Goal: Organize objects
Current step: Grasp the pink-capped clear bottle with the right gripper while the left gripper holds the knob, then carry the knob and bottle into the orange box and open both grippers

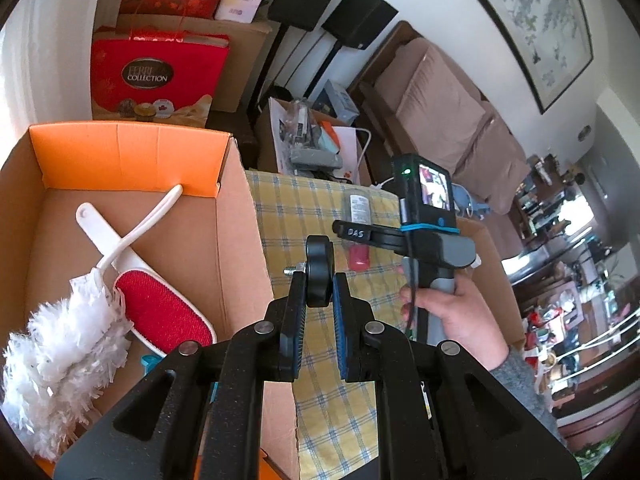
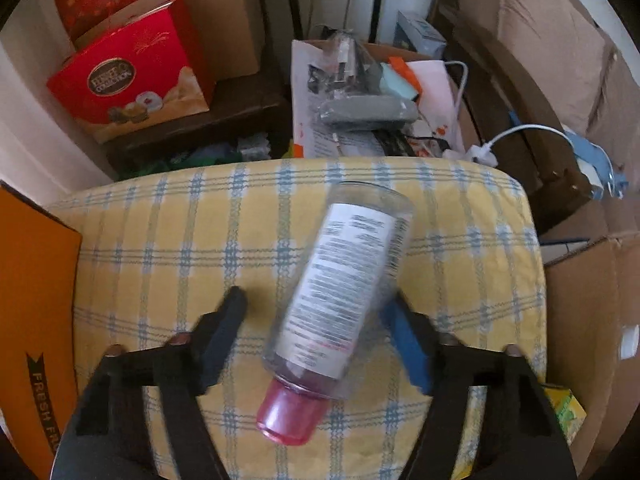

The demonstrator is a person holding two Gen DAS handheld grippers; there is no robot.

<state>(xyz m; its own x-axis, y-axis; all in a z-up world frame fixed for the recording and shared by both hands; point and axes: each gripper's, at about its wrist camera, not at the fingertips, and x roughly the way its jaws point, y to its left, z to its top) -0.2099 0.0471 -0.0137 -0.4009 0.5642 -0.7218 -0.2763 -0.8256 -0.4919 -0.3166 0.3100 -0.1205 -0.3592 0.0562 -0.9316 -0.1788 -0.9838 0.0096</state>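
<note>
Both wrist views look down, sharing the checked cloth (image 1: 320, 208).

Daylit and fairly bright, both fisheye views bend and darken at the corners, a window (image 1: 576, 216) glares white, and the right wrist view is motion-blurred, smearing the fingers (image 2: 224, 332).

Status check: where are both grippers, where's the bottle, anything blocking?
Left gripper shut on a black round knob. Right gripper open, straddling the clear plastic bottle with pink cap, lying on the yellow checked cloth. Nothing blocking.
</note>
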